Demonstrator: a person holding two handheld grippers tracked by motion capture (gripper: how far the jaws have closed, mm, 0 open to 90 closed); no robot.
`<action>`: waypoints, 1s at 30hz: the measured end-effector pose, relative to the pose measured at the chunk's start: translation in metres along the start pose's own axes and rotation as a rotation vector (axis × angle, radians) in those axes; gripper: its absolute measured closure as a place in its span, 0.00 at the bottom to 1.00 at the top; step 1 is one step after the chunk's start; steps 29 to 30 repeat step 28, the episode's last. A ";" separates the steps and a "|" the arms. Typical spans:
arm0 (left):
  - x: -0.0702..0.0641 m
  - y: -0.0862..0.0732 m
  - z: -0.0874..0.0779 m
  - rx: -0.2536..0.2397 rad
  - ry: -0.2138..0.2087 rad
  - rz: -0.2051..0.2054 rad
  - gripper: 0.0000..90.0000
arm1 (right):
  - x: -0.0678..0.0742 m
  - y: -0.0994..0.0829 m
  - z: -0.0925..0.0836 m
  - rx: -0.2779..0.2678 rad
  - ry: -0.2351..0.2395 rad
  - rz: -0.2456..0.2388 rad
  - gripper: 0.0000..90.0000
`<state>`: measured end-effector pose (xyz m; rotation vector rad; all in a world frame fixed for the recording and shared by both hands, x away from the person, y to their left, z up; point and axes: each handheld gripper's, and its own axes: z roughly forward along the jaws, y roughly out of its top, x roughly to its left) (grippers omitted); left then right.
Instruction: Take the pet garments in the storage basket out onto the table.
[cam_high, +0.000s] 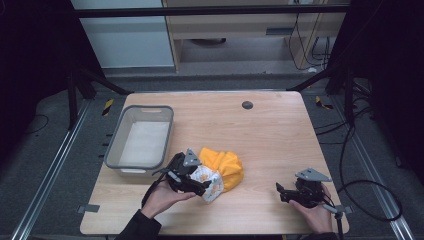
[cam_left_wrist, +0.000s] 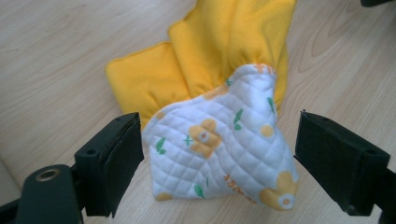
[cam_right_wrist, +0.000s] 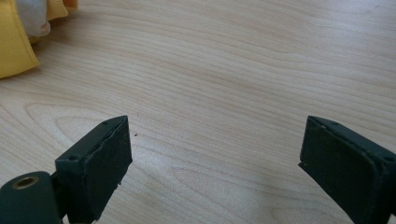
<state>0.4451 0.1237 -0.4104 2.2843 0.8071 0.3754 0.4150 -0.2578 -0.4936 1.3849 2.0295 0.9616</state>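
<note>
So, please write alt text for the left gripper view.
A bunched cloth, white quilted with a flower print in front and yellow behind, lies on the wooden table between the open left gripper's two black fingers.

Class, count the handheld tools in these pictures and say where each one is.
2. The left tool sits at the table's near middle, jaws open around the white quilted end of the yellow cloth. The right tool is at the near right, open over bare wood.
</note>
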 end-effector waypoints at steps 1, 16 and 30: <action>0.000 -0.003 -0.003 -0.020 0.012 -0.012 0.16 | 0.000 0.000 0.000 0.000 -0.001 -0.001 0.10; 0.007 -0.045 -0.027 -0.146 0.071 -0.065 0.15 | 0.001 -0.001 0.000 -0.005 -0.001 -0.002 0.09; 0.017 -0.085 -0.038 -0.157 0.096 -0.101 0.15 | 0.001 -0.001 0.001 -0.002 -0.002 -0.012 0.08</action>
